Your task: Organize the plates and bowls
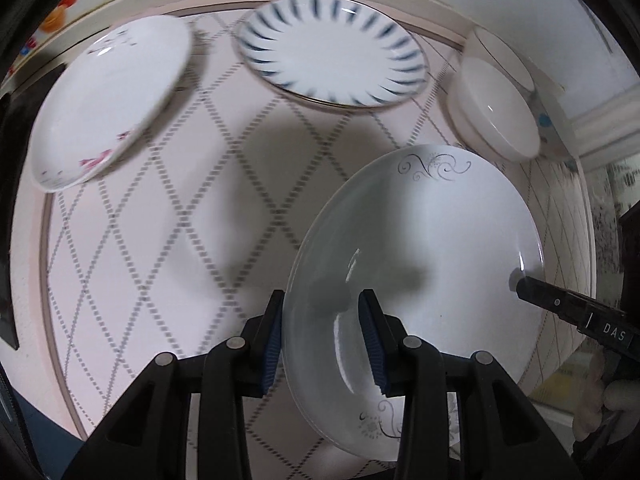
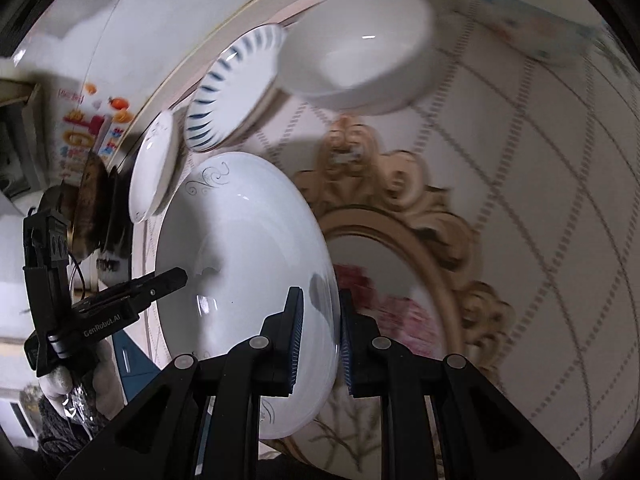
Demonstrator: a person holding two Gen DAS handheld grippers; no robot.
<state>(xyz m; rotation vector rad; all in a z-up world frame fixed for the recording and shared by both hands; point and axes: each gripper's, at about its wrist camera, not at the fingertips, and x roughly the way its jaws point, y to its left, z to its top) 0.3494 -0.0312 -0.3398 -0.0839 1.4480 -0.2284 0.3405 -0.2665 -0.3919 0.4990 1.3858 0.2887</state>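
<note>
The middle of the worktop (image 1: 168, 240) lies bare. Along its far edge stand a pink-flowered plate (image 1: 108, 100), a striped plate (image 1: 332, 52) and bowls (image 1: 496, 108); a framed mirror (image 2: 400, 280) fills the right.

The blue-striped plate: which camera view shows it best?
The left wrist view: the blue-striped plate lies nearly face-on, whole rim and stripes visible. In the right wrist view it appears foreshortened, and the white bowl overlaps its edge.

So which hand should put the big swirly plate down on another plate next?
Probably the left. The left gripper clamps the swirly plate on the rim that faces the pink-flower plate and the blue-striped plate. The right gripper grips the opposite rim, beside the white bowl.
</note>
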